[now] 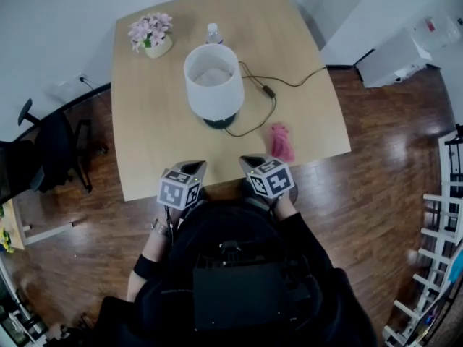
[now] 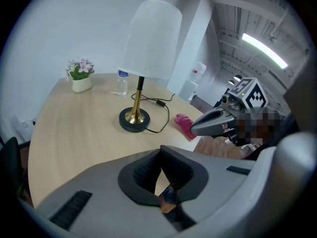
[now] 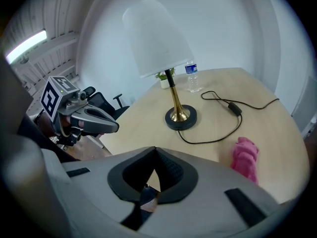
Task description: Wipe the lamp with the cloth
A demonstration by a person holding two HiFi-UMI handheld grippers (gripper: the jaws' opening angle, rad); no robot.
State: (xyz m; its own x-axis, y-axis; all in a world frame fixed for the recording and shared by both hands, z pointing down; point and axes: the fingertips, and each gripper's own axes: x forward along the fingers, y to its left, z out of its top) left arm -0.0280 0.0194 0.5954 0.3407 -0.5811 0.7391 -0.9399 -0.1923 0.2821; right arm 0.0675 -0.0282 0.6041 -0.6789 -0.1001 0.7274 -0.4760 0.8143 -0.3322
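From overhead alone, one sees inside the lamp (image 1: 213,85).

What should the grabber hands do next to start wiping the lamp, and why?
Probably open the right gripper and reach forward to the pink cloth. It and the left gripper are both shut and empty near the edge of the table, the cloth lies untouched just ahead of the right one, and the lamp likely can't be wiped without it.

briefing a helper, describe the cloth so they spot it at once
On the wooden table, find the white-shaded lamp. Near the table's right front edge, beside the lamp's black cord, lies the cloth: a crumpled bright pink lump, the only fabric there.
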